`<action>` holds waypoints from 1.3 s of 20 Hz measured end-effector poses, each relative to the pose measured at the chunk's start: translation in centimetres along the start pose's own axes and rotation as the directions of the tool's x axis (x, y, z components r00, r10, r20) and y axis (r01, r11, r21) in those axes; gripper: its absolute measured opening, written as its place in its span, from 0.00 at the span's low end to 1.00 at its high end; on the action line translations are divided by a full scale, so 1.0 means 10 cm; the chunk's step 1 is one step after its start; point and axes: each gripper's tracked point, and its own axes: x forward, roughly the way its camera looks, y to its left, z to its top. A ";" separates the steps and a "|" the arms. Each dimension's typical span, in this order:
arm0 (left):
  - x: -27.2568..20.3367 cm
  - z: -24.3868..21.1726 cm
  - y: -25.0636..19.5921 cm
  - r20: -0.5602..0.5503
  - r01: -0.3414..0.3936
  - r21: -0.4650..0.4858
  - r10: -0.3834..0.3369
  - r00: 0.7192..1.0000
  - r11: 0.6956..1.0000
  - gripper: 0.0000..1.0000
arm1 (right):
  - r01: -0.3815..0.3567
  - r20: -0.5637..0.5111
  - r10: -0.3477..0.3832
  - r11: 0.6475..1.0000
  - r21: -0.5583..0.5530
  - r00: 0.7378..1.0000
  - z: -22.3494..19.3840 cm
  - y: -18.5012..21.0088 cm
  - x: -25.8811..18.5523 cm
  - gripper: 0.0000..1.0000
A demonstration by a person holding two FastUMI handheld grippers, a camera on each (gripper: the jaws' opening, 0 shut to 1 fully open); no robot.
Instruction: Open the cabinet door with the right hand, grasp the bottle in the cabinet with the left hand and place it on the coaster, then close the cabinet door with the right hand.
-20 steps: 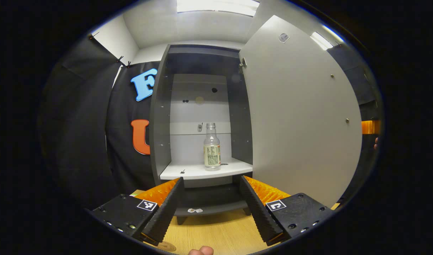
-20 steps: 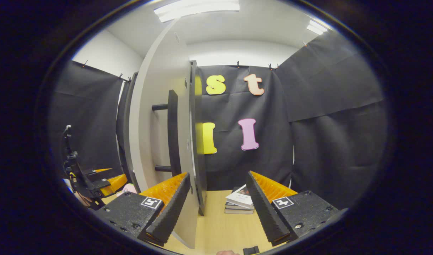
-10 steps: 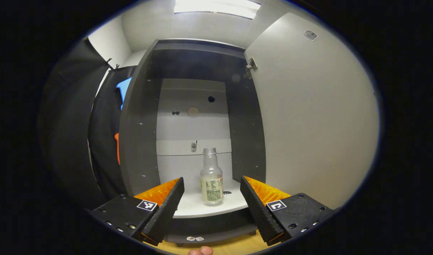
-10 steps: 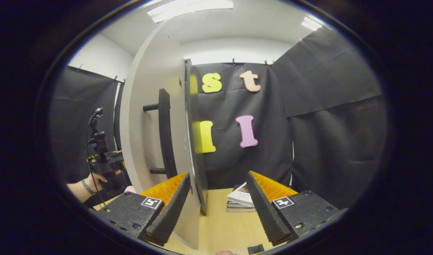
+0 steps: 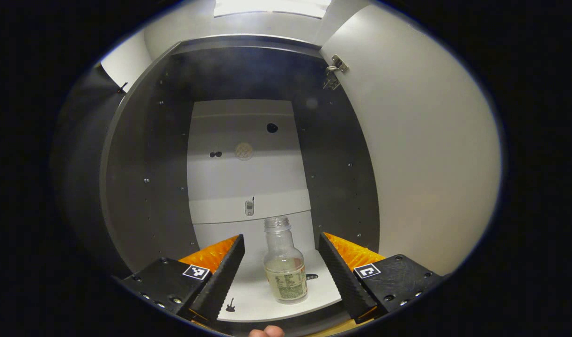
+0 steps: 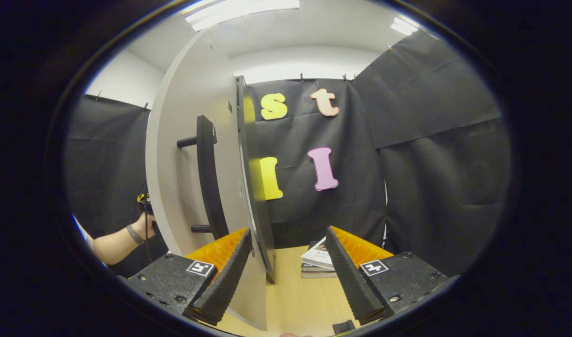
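The bottle (image 5: 284, 269) is clear plastic, uncapped, with a threaded neck, a rounded shoulder and a pale printed label wrapped around its lower half; a shallow layer of pale liquid appears to sit at label height. It stands upright on the white shelf (image 5: 258, 299) inside the cabinet (image 5: 145, 187), toward the near edge.

The cabinet has dark grey side walls dotted with rows of peg holes and a white back panel. On the back panel: a dark round hole high up, a pale round disc below it, two small dark dots to its left, and a small phone-shaped sticker just above the bottle's mouth. A tiny dark guitar-shaped mark lies on the shelf to the near left of the bottle, and a small dark oval mark lies just right of the bottle's base.

The cabinet door (image 5: 431, 159) stands swung open to the right, white inner face, metal hinge (image 5: 335, 70) at the top.

Left hand-held gripper (image 5: 281, 276): fingers spread wide, one on either side of the bottle, neither touching it.

Right hand-held gripper (image 6: 288, 281): fingers spread, holding nothing; the left finger sits in front of the door's outer face, near its free edge. The black bar handle (image 6: 206, 182) runs vertically on that face. A stack of books (image 6: 319, 262) lies on the wooden counter (image 6: 290, 299) beyond. At far left, a forearm (image 6: 115, 241) with a wristband reaches behind the door.
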 end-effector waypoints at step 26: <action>0.17 0.10 0.13 0.002 0.023 -0.068 -0.023 1.000 0.997 0.41 | 0.016 -0.006 -0.016 1.000 -0.010 1.000 -0.02 -0.06 0.12 0.97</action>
